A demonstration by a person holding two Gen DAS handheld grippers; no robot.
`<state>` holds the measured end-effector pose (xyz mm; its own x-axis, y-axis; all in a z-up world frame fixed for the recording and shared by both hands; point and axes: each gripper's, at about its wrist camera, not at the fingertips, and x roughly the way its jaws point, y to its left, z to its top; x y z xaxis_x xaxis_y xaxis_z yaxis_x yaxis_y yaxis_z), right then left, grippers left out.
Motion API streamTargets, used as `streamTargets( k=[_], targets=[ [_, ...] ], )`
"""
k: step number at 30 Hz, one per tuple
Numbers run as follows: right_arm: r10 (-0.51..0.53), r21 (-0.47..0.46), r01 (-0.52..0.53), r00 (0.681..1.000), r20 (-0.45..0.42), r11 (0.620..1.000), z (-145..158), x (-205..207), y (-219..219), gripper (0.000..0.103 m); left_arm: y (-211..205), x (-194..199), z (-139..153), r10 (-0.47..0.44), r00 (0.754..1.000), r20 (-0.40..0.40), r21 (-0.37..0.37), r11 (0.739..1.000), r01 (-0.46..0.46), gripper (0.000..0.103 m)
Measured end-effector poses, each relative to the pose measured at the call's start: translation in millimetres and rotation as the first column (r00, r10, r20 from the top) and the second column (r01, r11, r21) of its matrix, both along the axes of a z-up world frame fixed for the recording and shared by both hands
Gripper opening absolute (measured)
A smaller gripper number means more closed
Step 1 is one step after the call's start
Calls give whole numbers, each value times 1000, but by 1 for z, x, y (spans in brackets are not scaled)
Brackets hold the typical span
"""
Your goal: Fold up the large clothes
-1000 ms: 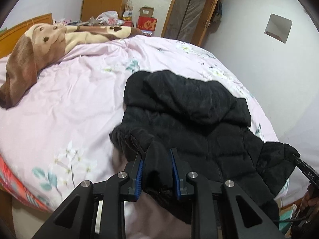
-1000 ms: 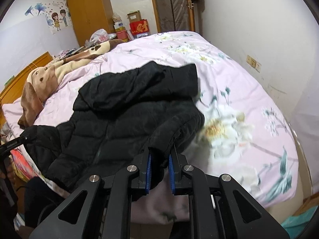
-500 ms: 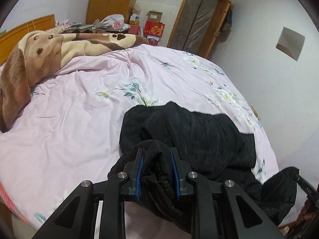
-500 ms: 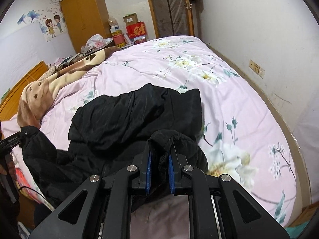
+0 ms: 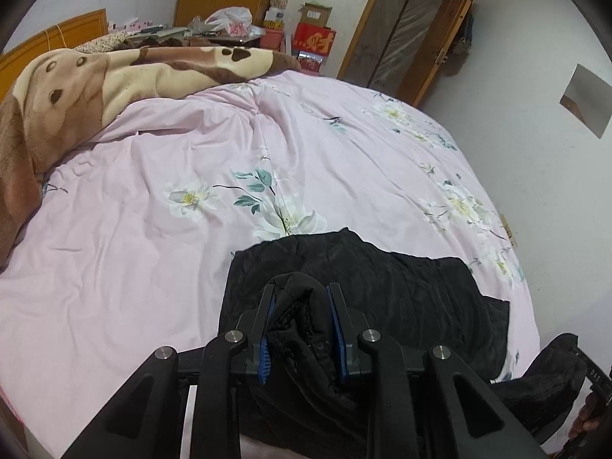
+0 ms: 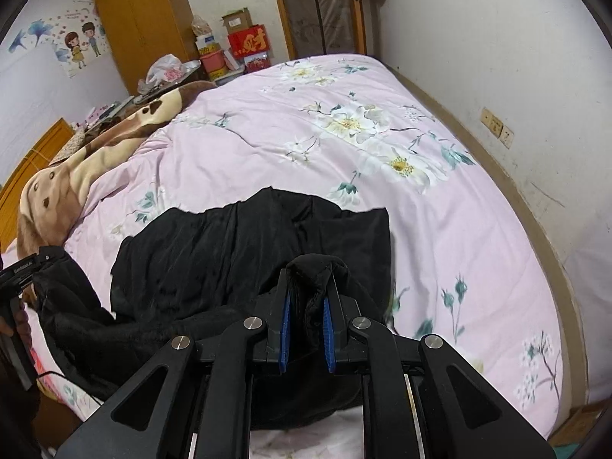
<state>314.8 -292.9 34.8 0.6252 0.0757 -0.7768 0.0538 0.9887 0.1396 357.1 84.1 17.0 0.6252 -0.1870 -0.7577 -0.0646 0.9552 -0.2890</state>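
Black padded jacket (image 5: 401, 294) lies on the pink floral bed (image 5: 191, 145); left gripper (image 5: 301, 329) and right gripper (image 6: 307, 325) each pinch a bunched fold of it.

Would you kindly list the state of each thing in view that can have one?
black padded jacket: partly folded on the bed, near edge lifted by both grippers
left gripper: shut on a bunch of jacket fabric
right gripper: shut on a fold of jacket
brown dog-print blanket: crumpled by the headboard
door: open
pink floral duvet: spread, lightly creased
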Motion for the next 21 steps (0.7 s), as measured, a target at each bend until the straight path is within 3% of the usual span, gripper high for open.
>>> streamTargets(
  k=[9,14,15,16,18,21],
  targets=[
    [-21,-33,18,997,-81,999,-7,73,6,15,6,51,-3,13,1000,10,60,998,-14,32],
    [-69,-15,68,989,-130,998,-15,105,2,16,18,68,-13,32,999,-12,45,999,-31,35],
    [-81,-17,80,988,-134,997,-15,108,1,20,23,70,-15,35,999,-2,23,999,-35,40],
    [-94,-16,92,987,-133,996,-16,110,0,22,25,71,-15,39,999,3,26,999,-39,48],
    [-115,-24,113,987,-116,993,-14,115,-3,27,33,71,-14,72,997,16,60,996,-73,49],
    [-127,-49,125,990,-54,991,-6,116,-5,29,47,71,-14,74,997,25,38,996,-75,49]
  ],
)
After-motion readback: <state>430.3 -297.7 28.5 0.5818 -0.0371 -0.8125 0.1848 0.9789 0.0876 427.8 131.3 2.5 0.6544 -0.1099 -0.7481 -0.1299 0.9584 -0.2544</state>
